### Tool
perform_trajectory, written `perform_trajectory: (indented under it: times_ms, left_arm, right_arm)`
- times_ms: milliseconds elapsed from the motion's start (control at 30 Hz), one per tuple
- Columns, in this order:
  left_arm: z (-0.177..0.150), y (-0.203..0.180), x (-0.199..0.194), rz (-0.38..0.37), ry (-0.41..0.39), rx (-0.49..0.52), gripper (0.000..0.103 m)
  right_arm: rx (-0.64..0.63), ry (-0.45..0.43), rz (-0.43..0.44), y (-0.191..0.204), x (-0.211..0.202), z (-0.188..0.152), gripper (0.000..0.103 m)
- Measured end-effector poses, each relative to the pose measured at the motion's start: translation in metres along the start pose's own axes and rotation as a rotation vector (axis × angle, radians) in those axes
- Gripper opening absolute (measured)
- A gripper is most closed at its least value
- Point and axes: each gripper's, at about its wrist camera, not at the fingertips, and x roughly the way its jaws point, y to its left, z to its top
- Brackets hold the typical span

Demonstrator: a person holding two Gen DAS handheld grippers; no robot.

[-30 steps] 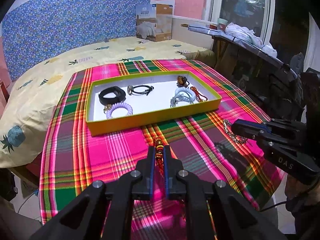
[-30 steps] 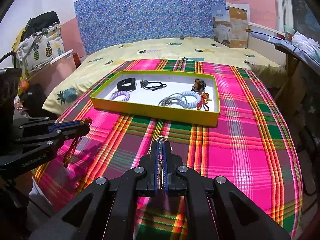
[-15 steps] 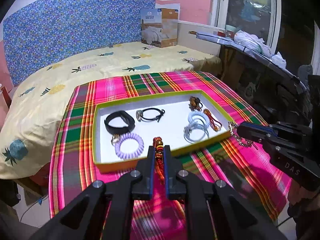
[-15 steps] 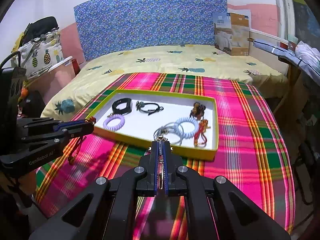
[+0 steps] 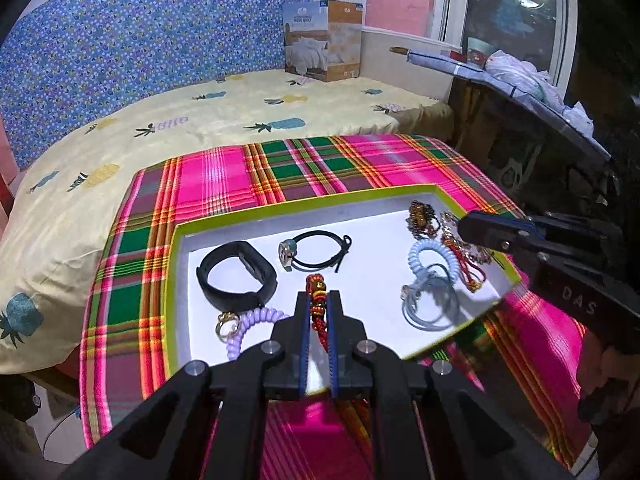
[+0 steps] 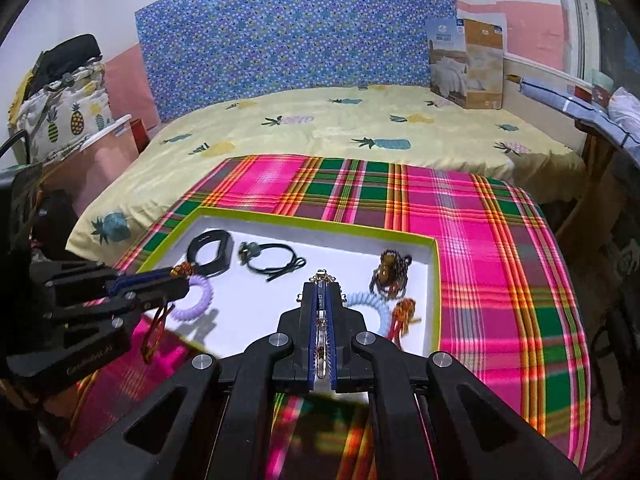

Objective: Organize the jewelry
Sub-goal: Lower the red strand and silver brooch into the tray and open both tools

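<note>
"DAS" is printed on the right claw point(image 5: 466, 227); the box point(image 5: 323, 40) print is unreadable

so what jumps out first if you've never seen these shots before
The hot pink plaid cloth on the bed hits first, with the yellow-green tray of white floor lying on it, dotted with bracelets and coil hair ties. Next, the left gripper pinching a red beaded bracelet and the right gripper pinching a gold chain, both over the tray.

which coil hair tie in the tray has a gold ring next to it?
The purple coil tie, front-left of the tray; the pale blue coil tie sits right, among blue-grey loops.
</note>
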Motion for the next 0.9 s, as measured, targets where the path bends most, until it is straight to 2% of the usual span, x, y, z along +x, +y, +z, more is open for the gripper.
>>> perform_trajectory:
  times_ms: [467, 900]
  left_arm:
    - [0.002, 0.004, 0.033, -0.041, 0.042, -0.007, 0.008]
    - [0.000, 0.006, 0.047, -0.068, 0.085, -0.032, 0.009]
  right_arm:
    - [-0.003, 0.084, 0.011, -0.008, 0.057, 0.014, 0.004]
    - [0.002, 0.149, 0.020, -0.009, 0.080, 0.012, 0.004]
